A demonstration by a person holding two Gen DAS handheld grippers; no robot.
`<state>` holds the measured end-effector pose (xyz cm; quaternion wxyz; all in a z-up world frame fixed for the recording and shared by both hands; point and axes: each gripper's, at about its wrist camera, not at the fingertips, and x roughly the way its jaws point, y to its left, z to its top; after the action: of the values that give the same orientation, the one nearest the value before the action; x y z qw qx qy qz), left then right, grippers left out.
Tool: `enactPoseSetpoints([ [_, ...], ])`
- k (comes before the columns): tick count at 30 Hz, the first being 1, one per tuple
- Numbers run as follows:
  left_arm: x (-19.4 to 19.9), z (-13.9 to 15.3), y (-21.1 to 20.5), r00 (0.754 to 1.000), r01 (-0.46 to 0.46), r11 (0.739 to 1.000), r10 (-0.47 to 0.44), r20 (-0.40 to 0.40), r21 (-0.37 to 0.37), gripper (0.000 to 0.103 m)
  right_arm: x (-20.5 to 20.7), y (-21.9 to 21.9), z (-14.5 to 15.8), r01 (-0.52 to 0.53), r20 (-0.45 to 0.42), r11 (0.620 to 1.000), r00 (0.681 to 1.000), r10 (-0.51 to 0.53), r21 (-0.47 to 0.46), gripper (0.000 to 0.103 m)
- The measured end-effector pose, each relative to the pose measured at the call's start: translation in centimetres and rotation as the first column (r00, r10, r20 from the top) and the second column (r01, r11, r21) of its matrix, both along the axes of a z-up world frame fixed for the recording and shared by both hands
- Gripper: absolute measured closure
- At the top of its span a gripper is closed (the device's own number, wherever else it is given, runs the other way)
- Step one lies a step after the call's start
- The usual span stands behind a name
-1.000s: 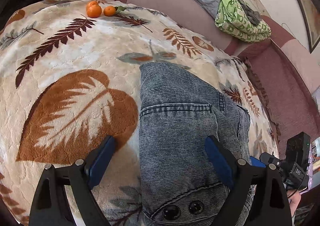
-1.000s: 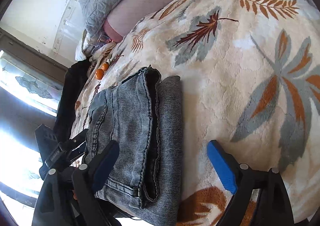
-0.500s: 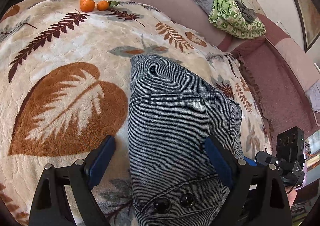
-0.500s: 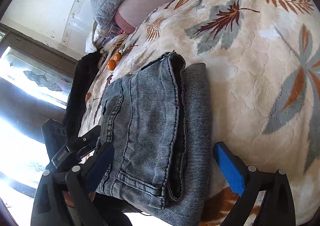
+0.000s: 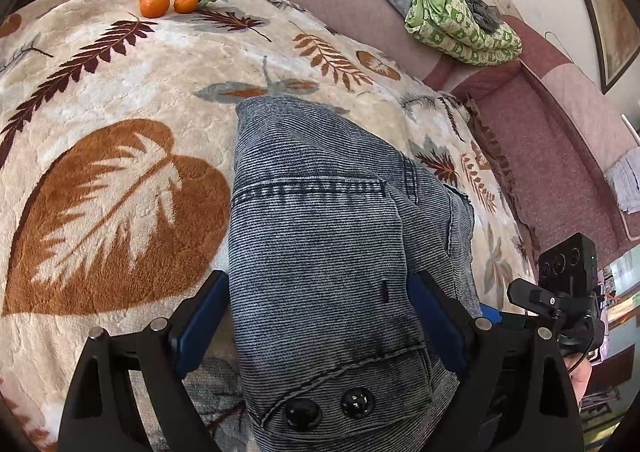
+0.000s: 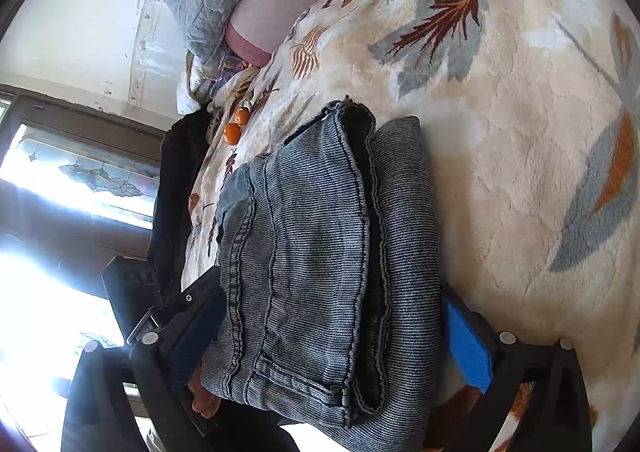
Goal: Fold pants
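Both tongs are seen spread wide around a folded pair of jeans point(image 5: 320, 252) on a leaf-print blanket point(image 5: 120, 91): the left gripper point(image 5: 320, 316) is held with its blue pads on either side of the denim stack at the buttoned end, and the right gripper point(image 6: 332, 332) is shown straddling the hem end, nothing yet being pinched by either. Compared with a second ago, the bundle is framed larger and fills the gap between each pair of pads, so both tools have been brought in closer to the stack from opposite ends. The pants are seen already doubled into a compact, layered block, with the layered edges shown in the right wrist view. Two oranges point(image 5: 168, 3) are left well apart near the sofa back. The folding is judged nearly finished; a final squeeze or tidy-up appears to be what remains.
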<state>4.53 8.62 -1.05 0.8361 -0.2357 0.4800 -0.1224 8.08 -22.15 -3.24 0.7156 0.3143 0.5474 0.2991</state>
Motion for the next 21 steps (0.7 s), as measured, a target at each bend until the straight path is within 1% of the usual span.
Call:
enactPoseSetpoints([
  [2,0.5,0.0,0.1,0.999,0.032,0.999,-0.032,-0.021,-0.029,0.012,0.2,0.1,-0.1,-0.006,-0.002,1.000,1.000,0.006,-0.011,0.000],
  [3,0.7,0.1,0.0,0.999,0.043,0.999,-0.044,-0.031,-0.024,0.012,0.3,0.3,-0.1,-0.015,0.001,1.000,1.000,0.015,-0.024,0.000],
  [6,0.8,0.1,-0.6,0.997,0.070,0.997,-0.069,-0.030,0.019,0.012,0.3,1.1,0.1,-0.043,0.021,0.996,0.999,0.045,-0.077,0.000],
  [8,0.7,0.1,-1.0,0.997,0.078,0.996,-0.077,-0.022,0.051,0.012,0.3,1.4,0.1,-0.045,0.025,0.995,0.999,0.048,-0.088,0.000],
  [11,0.8,0.1,-1.1,0.997,0.076,0.996,-0.074,-0.024,0.051,0.012,0.6,1.4,0.0,-0.029,0.014,0.997,0.999,0.031,-0.075,0.000],
  [14,0.9,0.1,-1.0,0.997,0.073,0.996,-0.072,-0.024,0.045,0.012,0.8,1.8,0.0,-0.038,0.016,0.994,0.999,0.040,-0.102,0.000],
  [16,0.9,0.1,-1.1,0.997,0.073,0.995,-0.072,-0.019,0.061,0.015,0.9,2.1,0.2,-0.045,0.013,0.991,0.999,0.047,-0.123,0.000],
  [18,0.9,0.1,-1.2,0.997,0.074,0.995,-0.073,-0.017,0.068,0.016,1.0,2.3,0.2,-0.045,0.007,0.990,0.999,0.046,-0.133,0.000],
  [21,0.9,0.1,-0.9,0.997,0.073,0.996,-0.072,-0.021,0.048,0.016,1.1,2.4,0.2,-0.048,0.002,0.989,0.999,0.048,-0.141,0.000],
])
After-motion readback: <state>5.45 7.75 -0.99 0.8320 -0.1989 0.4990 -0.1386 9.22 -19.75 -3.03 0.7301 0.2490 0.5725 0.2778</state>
